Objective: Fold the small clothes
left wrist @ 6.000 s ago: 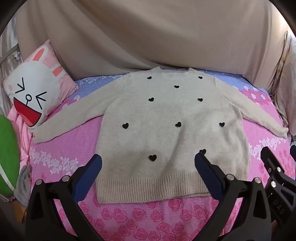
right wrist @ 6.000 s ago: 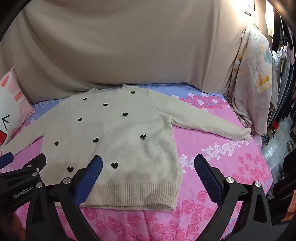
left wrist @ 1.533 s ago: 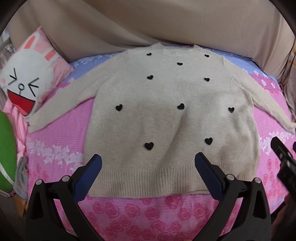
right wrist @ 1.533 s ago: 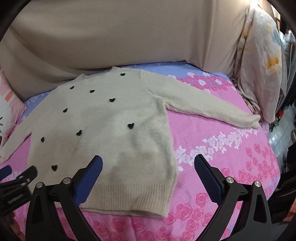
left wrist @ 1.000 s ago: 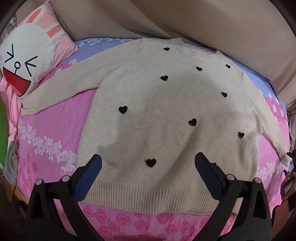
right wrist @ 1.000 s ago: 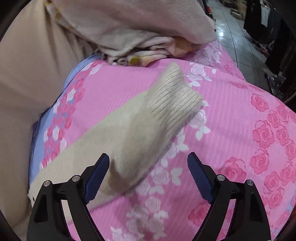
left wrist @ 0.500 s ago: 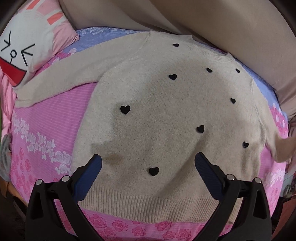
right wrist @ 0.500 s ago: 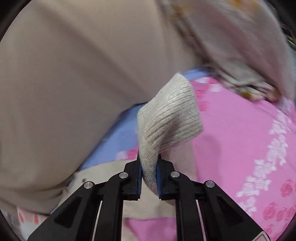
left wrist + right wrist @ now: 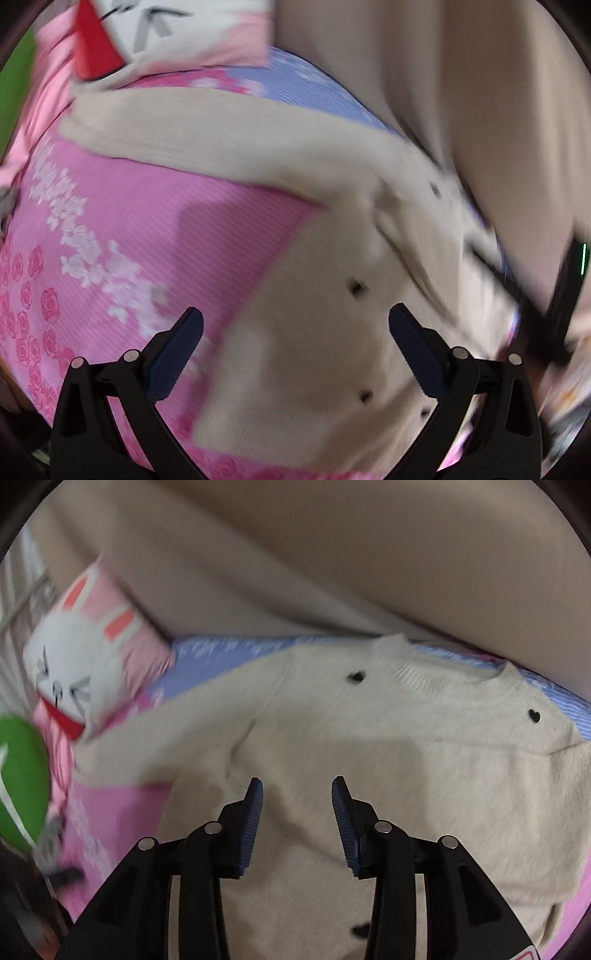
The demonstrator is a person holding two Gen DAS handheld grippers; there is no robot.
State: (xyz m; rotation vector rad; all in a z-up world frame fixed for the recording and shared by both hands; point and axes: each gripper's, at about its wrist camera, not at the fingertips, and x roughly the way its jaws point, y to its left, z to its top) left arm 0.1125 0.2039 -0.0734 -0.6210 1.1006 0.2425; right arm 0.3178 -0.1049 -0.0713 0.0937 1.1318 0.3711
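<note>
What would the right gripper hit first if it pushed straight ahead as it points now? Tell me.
The right gripper, jaws open and empty, points at the beige sweater; it would likely meet the sweater's body first, though depth is unclear.

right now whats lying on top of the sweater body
The folded-over right sleeve lies across the chest of the sweater, below the neckline. It hides whatever heart patches sit beneath it. The right tongs are open above it.

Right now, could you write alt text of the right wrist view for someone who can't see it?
Two black fingers with blue pads, spread apart and empty, hang over a cream sweater dotted with small black hearts, lying on a pink floral bedsheet. A pink rabbit-face pillow sits at upper left, and beige cloth fills the background.
</note>
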